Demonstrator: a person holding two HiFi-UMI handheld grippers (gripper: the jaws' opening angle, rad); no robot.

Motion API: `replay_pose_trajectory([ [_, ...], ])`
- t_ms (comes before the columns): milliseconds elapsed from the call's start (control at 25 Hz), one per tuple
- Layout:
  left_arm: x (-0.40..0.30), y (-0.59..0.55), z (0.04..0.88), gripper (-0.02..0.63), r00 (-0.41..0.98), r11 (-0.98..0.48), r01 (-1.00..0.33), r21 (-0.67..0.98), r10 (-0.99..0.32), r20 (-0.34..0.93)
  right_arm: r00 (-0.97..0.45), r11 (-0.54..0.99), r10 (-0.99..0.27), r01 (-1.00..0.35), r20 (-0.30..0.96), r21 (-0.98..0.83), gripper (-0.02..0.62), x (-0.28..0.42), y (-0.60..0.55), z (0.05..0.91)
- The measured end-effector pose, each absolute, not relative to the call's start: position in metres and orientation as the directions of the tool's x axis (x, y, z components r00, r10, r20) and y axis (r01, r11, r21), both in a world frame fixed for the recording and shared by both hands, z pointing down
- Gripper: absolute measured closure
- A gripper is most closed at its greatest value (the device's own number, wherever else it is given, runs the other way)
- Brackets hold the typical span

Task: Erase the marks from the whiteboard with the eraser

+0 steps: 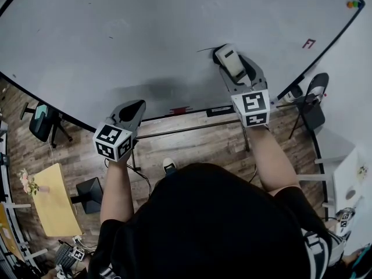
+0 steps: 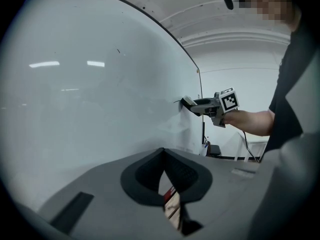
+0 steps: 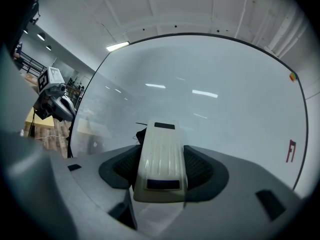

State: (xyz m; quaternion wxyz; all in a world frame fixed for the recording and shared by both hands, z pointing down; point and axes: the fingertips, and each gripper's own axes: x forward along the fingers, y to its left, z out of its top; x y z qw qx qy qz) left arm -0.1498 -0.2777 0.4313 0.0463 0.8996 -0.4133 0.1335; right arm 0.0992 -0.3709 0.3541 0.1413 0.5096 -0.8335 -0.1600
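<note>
**Eraser Meeting a Black Stroke on the Whiteboard**

Nearest the person, the left claw (image 2: 167,176) is hanging idle by the board's lower edge, its jaws pressed together on nothing. Higher up, the right claw (image 1: 232,67) is clamping the cream eraser (image 3: 160,154) by its long sides. The eraser's far end appears to be touching the whiteboard (image 1: 128,34), just beside a thin black stroke (image 1: 204,49). The wipe is likely going best with the felt face lying flat, the pressure even, and the pass running leftward over the whole stroke. A small red mark (image 1: 308,43) is sitting well off to the right, so a second pass seems needed. Otherwise the board is looking clean and reflecting ceiling lights, with coloured magnets (image 1: 353,4) in its far corner. Beyond it, a wood-pattern floor (image 1: 197,147) is carrying a dark office chair (image 1: 43,122) and a folding chair (image 1: 314,100).
</note>
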Motion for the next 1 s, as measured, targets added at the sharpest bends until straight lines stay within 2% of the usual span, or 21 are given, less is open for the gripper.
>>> replay_pose_trajectory([
  [1000,-0.196,-0.249,0.441,0.595,0.57,-0.595,-0.804,0.0,-0.771,0.284,-0.543,0.544,-0.829,-0.724,0.136,0.425,0.337,0.017,-0.355,0.38],
])
